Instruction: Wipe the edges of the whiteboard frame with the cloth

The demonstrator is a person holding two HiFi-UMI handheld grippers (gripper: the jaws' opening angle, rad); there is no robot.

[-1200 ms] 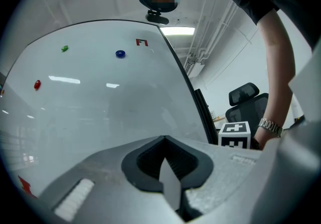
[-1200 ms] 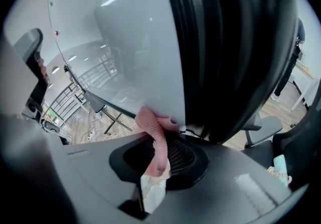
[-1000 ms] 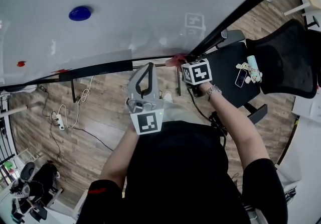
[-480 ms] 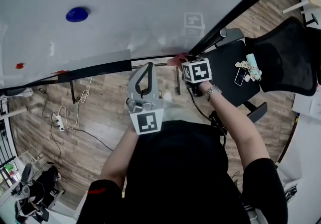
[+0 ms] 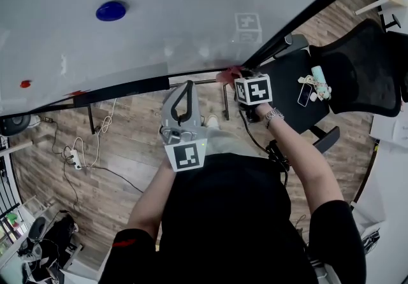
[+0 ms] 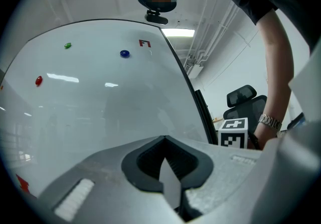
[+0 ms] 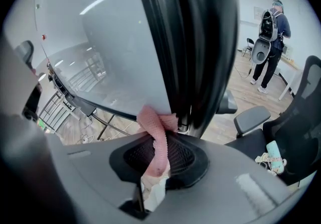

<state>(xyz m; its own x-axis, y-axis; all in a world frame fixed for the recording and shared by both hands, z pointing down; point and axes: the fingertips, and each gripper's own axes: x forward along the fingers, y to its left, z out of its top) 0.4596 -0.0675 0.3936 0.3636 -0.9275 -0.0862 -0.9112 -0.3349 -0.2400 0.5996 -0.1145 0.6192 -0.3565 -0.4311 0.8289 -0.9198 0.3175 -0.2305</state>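
Observation:
The whiteboard fills the top of the head view, with a black frame edge running down its right side to the lower right corner. My right gripper is shut on a pink cloth and presses it against that corner. In the right gripper view the pink cloth lies between the jaws and touches the black frame. My left gripper hangs below the board's bottom edge, shut with nothing in it. The left gripper view faces the white board surface.
Magnets sit on the board: a blue one and a red one. A black office chair with a phone and small items stands to the right. Cables and a power strip lie on the wood floor. A person stands far behind.
The right gripper with the cloth has shifted slightly right along the board's lower right corner. The view has shifted a little. The left gripper stays where it was.

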